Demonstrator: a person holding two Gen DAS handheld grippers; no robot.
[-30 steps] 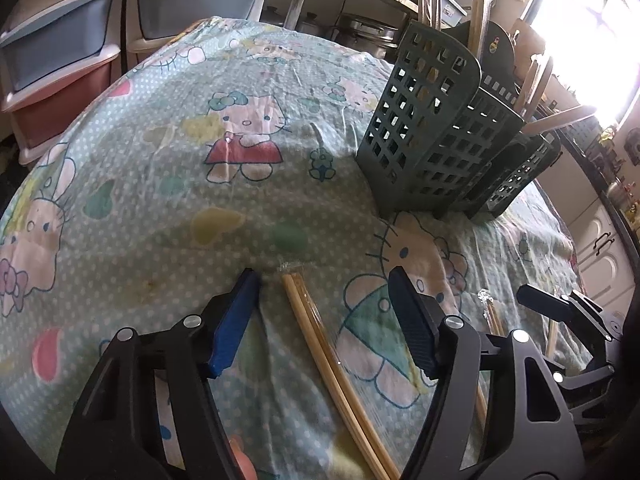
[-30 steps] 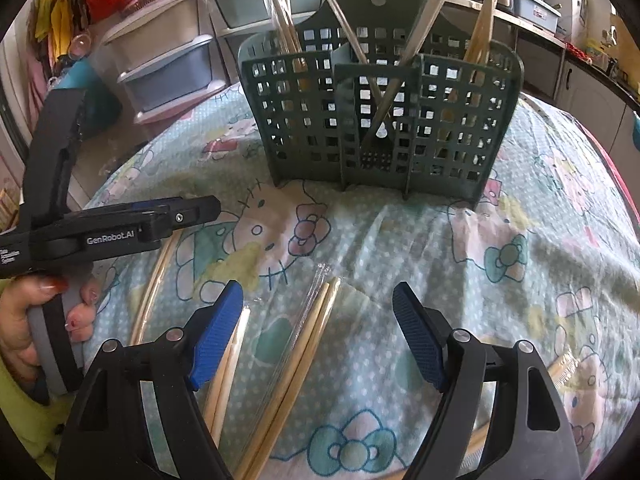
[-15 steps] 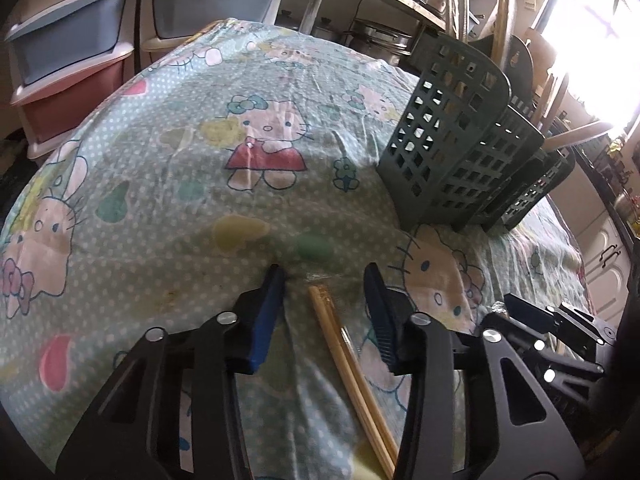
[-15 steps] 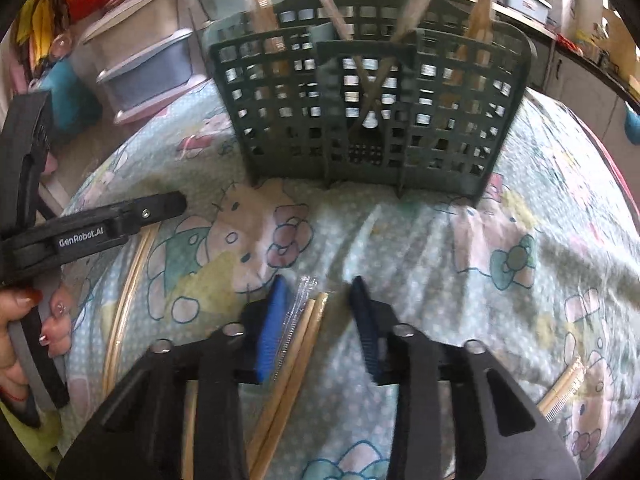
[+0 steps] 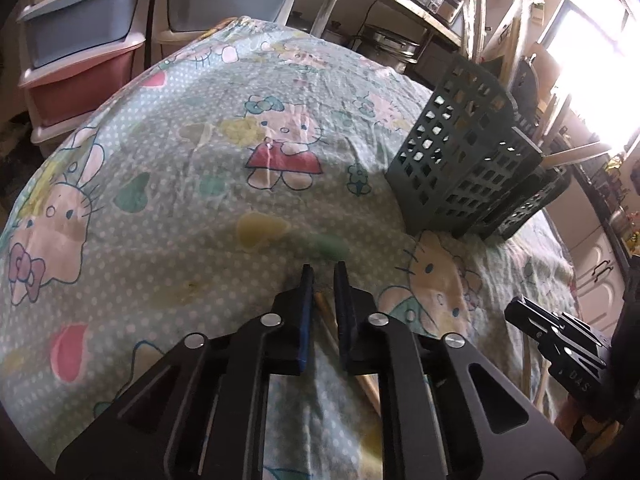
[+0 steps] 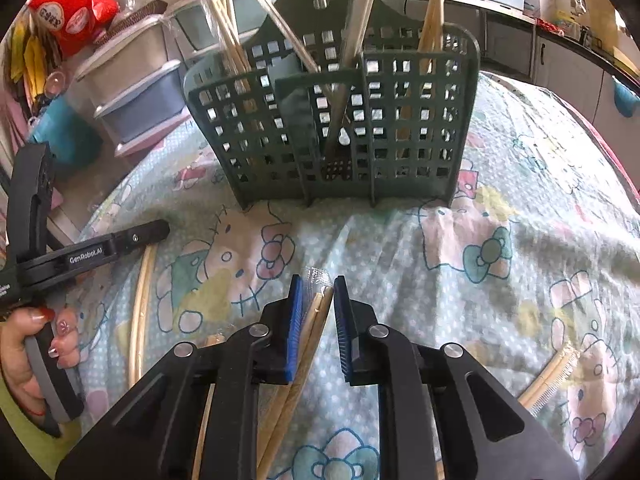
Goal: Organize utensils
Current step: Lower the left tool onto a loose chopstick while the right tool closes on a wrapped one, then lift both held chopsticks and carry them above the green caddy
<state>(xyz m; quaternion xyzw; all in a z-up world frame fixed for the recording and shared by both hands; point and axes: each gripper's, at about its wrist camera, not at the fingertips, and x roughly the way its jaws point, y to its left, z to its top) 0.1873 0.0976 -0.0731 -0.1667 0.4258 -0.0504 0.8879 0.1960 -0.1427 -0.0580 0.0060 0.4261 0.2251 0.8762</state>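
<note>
A dark green slotted utensil caddy (image 6: 336,120) stands on the patterned cloth, with several chopsticks upright in its compartments; it also shows in the left wrist view (image 5: 460,160). My left gripper (image 5: 323,280) is shut on a pair of wooden chopsticks (image 5: 326,320) lying on the cloth. My right gripper (image 6: 316,292) is shut on a wrapped pair of wooden chopsticks (image 6: 314,320), also low on the cloth in front of the caddy.
More chopsticks lie on the cloth at the left (image 6: 140,312) and at the lower right (image 6: 548,376). Plastic drawer units (image 5: 80,52) stand beyond the table's far edge. A red bag (image 6: 72,12) sits on the drawers.
Both grippers have closed from wide open onto their chopstick pairs. Both have moved forward, and the caddy looks nearer in the right wrist view.
</note>
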